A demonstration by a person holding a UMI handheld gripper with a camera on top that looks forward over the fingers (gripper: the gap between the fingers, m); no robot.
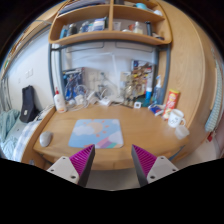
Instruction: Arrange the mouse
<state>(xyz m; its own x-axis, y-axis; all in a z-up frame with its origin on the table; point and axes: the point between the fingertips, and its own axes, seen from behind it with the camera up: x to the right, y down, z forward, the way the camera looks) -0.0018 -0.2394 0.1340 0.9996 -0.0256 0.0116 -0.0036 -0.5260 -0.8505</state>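
Wooden desk [150,130], cluttered shelf unit [110,38] above.

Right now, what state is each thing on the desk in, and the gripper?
gripper: open, holding nothing, short of the desk.
mouse: resting on the desk, left of the mouse pad, untouched.
mouse pad: lying flat at the desk's middle, nothing on it.
white mug: upright at the desk's right end.
white bottle: upright, at the back left.

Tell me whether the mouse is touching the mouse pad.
Apart. The gripper view shows bare wooden desk between the grey mouse and the light blue mouse pad. The open gripper sits short of both.
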